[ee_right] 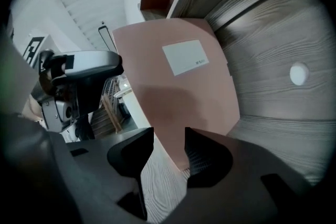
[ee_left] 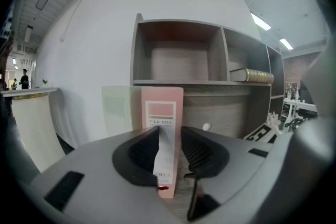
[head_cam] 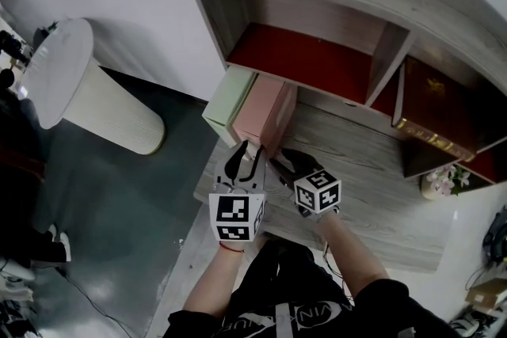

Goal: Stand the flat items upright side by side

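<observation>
Desk [head_cam: 372, 194] with a grey wood shelf unit [head_cam: 317, 4] on it, red backing in the compartments. Two file boxes stand upright side by side at the desk's left end, in front of the shelf unit: green box [head_cam: 228, 103] on the outside, pink box [head_cam: 265, 111] touching it on the inner side. Person stands at the desk edge with both grippers at the pink box's near end. Left gripper [head_cam: 245, 154] points at the box's narrow labelled front; from its own view the pink box [ee_left: 161, 107] runs straight down the gap of the left gripper [ee_left: 169, 136], and the green box [ee_left: 116, 107] shows just left of it. Fingers only partly apart; that front is wider than the gap and goes behind both tips, so not clamped. Whether the tips touch it, cannot tell. Right gripper [head_cam: 277, 162] sits just beside the left one, at the box's inner side. In its view the pink box's [ee_right: 178, 97] broad side fills the middle, and the lower near corner dips into the gap of the right gripper [ee_right: 169, 144], close against one finger, with desk [ee_right: 157, 186] showing between box and the other finger. Fingers released, nothing pinched. A gilt-edged book [head_cam: 432, 103] lies in the right compartment.
</observation>
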Motion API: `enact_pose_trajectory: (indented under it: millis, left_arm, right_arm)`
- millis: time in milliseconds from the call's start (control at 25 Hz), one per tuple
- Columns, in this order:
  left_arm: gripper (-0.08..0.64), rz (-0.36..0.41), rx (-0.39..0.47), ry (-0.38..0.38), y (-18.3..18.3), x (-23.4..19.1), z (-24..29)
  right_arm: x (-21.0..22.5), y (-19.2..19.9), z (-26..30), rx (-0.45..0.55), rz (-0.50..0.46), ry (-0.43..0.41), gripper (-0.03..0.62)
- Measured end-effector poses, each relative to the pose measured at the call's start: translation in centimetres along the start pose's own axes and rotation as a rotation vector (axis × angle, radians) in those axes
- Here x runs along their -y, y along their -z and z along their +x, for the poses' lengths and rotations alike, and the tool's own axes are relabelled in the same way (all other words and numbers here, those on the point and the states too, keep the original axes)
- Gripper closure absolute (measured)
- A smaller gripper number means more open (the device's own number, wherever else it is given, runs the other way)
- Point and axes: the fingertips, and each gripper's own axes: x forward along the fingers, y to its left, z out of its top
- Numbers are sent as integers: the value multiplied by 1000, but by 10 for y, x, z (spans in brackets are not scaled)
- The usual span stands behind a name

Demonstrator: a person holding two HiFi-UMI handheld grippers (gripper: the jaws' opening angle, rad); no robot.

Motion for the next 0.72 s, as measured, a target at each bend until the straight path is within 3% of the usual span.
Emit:
enact_pose_trajectory:
  millis: [80,200,240,400,720]
  left_arm:
    - [444,9,6,19,1,2,0]
    - [512,30,-11,33,13,6,0]
    - [545,25,-21,35,19,6,-1]
    - [555,-56,2,105,33,11,-8]
    - [555,-80,82,228,23,35,-17]
  right_arm:
    - [5,1,-14,5,-1,28,435]
    - [16,3,-38,2,-13,93,574]
    - [18,2,-47,7,-15,110,584]
    - [20,-8,-83,46,-41,147,583]
    - [10,-38,-148,127,-166,229,583]
